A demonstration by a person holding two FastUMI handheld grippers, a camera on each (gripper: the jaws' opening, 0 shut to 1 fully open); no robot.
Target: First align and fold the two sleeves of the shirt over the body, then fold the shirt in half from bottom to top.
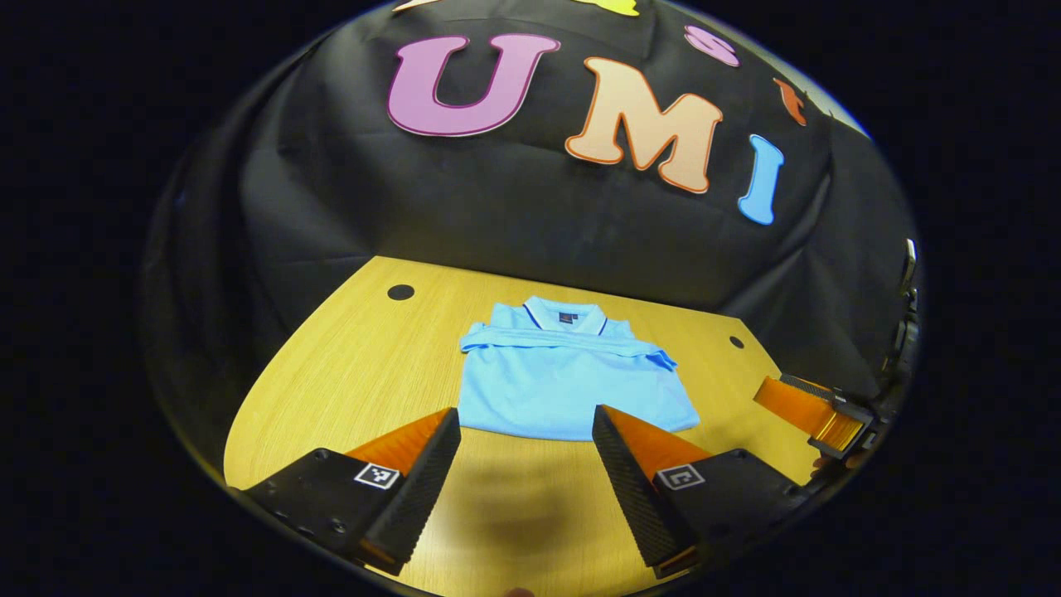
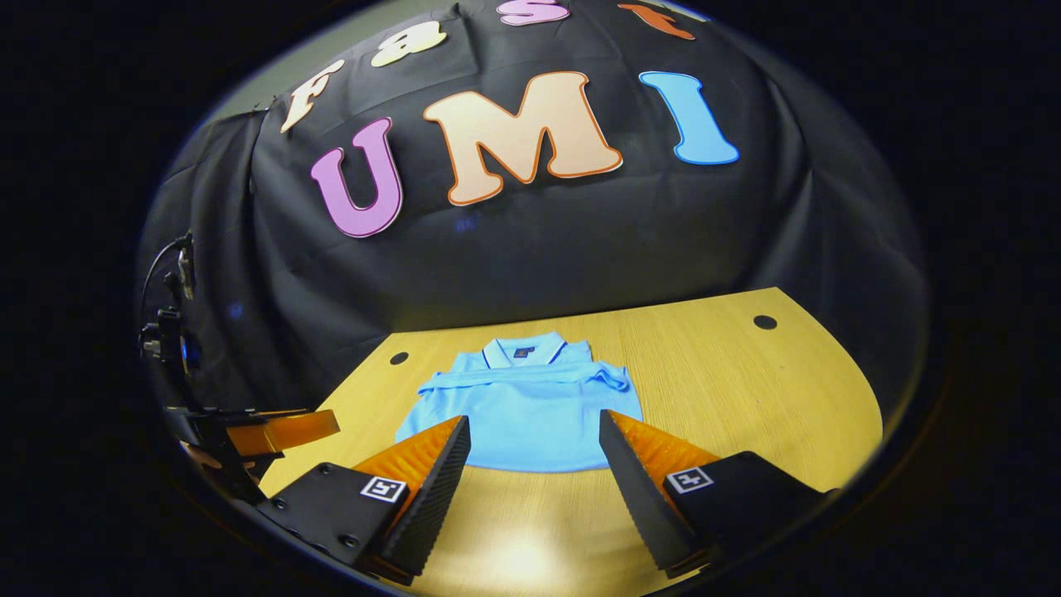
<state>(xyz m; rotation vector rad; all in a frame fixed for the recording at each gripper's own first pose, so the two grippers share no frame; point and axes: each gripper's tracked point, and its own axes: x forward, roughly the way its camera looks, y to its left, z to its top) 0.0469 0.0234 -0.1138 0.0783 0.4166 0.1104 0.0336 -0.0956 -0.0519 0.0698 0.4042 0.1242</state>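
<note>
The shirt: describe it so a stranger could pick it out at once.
On the wooden table before the black cloth wall lies the shirt. It is light blue, collar toward the wall, sleeves folded across the chest, and the only garment there.

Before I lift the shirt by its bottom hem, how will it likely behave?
The shirt is probably floppy: its sleeves already lie folded flat across the chest, with soft creases. It looks thin, so likely light. On the smooth wooden table it may slide or bunch if pushed rather than lifted.
</note>
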